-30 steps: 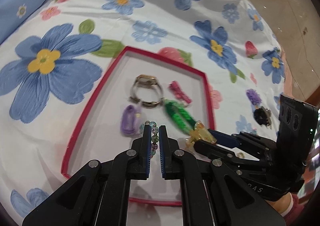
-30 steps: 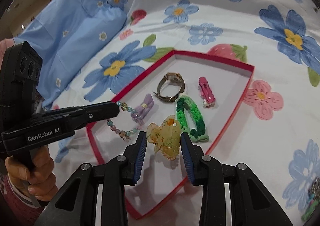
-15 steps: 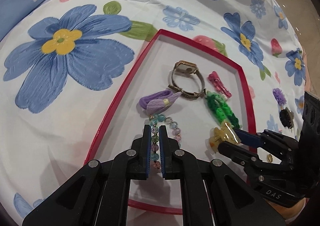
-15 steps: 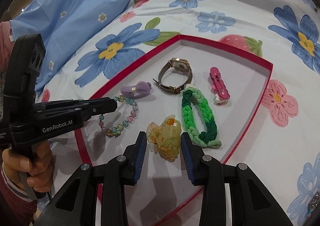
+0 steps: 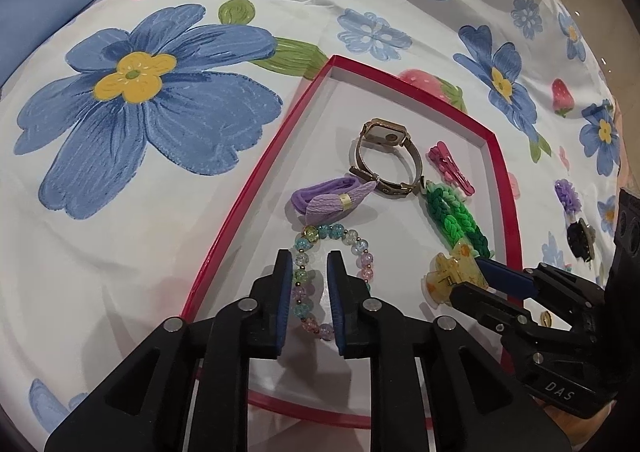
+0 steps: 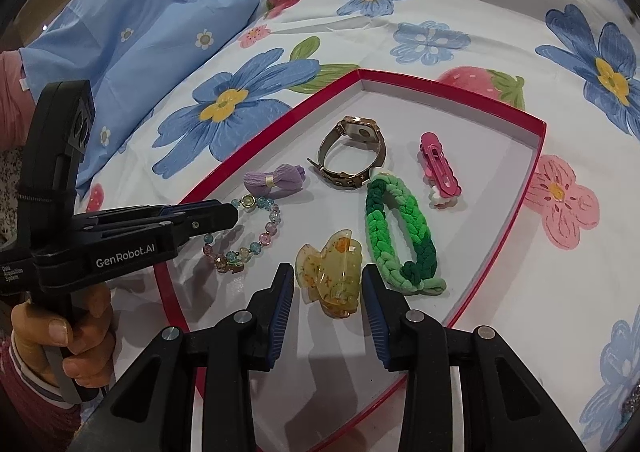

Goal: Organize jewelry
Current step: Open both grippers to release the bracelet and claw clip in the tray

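Your left hand-held gripper [image 6: 236,214] is matte black, with "GenRobot.AI" printed in white along its side and small silver screws at the joints. Your right hand-held gripper [image 6: 327,294] matches it: black arms, ribbed blue pads [image 6: 285,294], round silver pivots. Your left hand [image 6: 68,344] shows a dark red, striped knit cuff.

Glittery item [image 6: 632,406] cut off at edge

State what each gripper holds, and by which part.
Left gripper: opening, beaded pastel bracelet loose between its fingers. Right gripper: yellow translucent claw clip, by its sides.
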Demonstrator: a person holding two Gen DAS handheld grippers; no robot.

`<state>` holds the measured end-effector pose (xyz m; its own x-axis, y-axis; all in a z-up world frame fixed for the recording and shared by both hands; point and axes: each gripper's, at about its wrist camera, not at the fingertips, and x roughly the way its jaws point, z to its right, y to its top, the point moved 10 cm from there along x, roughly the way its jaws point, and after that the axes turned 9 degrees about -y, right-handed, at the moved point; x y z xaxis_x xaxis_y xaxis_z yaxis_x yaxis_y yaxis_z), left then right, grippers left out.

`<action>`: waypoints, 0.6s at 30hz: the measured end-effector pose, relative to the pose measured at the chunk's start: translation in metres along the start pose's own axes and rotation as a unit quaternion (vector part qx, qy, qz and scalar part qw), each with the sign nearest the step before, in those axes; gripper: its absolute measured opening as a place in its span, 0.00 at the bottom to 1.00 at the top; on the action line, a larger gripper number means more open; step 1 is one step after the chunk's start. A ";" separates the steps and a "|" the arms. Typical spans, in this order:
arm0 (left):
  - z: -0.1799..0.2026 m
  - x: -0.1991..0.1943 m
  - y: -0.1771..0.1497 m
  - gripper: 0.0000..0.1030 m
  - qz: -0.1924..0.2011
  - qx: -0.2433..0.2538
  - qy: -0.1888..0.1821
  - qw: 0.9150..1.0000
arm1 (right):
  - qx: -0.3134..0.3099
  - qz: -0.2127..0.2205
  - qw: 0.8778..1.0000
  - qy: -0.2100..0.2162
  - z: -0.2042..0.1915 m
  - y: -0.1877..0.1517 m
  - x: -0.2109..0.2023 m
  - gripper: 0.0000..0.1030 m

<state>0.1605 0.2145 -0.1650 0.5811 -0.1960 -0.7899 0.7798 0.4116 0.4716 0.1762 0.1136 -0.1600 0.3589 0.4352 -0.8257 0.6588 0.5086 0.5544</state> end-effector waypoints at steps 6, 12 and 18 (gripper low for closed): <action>0.002 -0.008 0.001 0.31 0.006 0.001 0.002 1.000 | 0.012 0.006 1.000 0.008 0.001 0.000 -0.010 0.41; 0.009 -0.018 -0.001 0.37 0.010 0.001 -0.002 1.000 | 0.030 0.032 0.999 0.014 0.007 0.001 -0.037 0.45; 0.034 -0.036 -0.005 0.46 0.023 0.014 -0.018 0.999 | 0.065 0.062 0.996 0.008 0.031 -0.008 -0.076 0.47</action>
<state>0.1437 0.1892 -0.1257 0.6236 -0.2095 -0.7532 0.7583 0.3962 0.5176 0.1642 0.0537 -0.1051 0.4331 0.5013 -0.7491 0.6901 0.3502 0.6334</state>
